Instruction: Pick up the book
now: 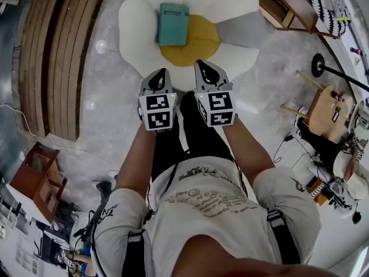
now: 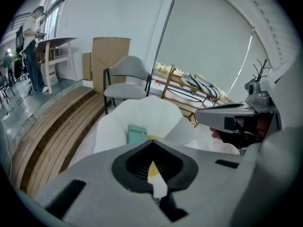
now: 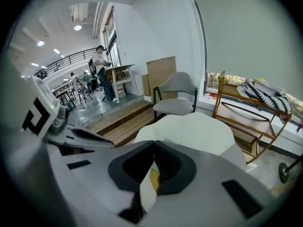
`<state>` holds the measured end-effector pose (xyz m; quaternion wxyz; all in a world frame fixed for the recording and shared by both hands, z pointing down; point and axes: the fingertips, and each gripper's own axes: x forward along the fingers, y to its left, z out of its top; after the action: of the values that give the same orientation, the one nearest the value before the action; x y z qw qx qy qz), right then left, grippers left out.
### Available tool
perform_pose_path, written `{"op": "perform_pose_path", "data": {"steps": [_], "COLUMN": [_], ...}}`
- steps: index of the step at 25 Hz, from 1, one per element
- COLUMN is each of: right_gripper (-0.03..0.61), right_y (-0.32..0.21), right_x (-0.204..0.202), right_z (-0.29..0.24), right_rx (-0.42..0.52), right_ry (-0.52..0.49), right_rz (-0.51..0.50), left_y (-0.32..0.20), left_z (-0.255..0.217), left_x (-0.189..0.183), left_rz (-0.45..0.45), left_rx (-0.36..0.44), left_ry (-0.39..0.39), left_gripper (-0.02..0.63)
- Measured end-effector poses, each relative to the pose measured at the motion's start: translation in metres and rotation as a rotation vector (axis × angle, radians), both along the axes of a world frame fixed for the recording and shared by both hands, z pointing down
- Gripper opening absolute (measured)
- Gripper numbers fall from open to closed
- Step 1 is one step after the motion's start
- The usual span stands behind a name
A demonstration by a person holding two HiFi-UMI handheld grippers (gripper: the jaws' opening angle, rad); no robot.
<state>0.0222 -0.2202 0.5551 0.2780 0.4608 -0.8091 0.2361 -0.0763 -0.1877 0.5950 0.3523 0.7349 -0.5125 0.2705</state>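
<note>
A teal book (image 1: pixel 173 23) lies flat on a white flower-shaped table (image 1: pixel 134 16), partly over its yellow centre (image 1: pixel 200 39). My left gripper (image 1: pixel 161 72) and right gripper (image 1: pixel 202 64) hang side by side over the table's near edge, short of the book, both shut with nothing in them. In the left gripper view the book (image 2: pixel 137 134) shows just beyond the closed tips of the left gripper (image 2: pixel 152 144), a little to their left. The right gripper (image 3: pixel 154 144) points at the table (image 3: pixel 199 126); its jaws hide the book.
A grey chair (image 2: pixel 127 78) stands behind the table. A wooden slatted platform (image 1: pixel 60 51) runs along the left. A wooden rack (image 1: pixel 288 7) with a striped cushion is at the back right, a small wooden stool (image 1: pixel 326 105) at the right. People stand far off (image 3: pixel 100 63).
</note>
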Motion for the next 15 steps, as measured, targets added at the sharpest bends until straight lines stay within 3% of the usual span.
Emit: {"op": "perform_pose_path", "data": {"steps": [5,15], "right_gripper": [0.028,0.028], "right_y": [-0.002,-0.020], "right_x": [0.001,0.006], "right_z": [0.044,0.120], "right_rx": [-0.017,-0.053], "right_ry": [0.031,0.071], "right_rz": [0.014,0.056], "left_y": [-0.012,-0.019], "left_z": [0.033,0.114], "left_x": [-0.002,-0.005], "left_rz": [0.010,-0.032], "left_rx": [-0.004,-0.087], "left_ry": [0.005,0.042], "left_gripper": [0.014,0.014]}}
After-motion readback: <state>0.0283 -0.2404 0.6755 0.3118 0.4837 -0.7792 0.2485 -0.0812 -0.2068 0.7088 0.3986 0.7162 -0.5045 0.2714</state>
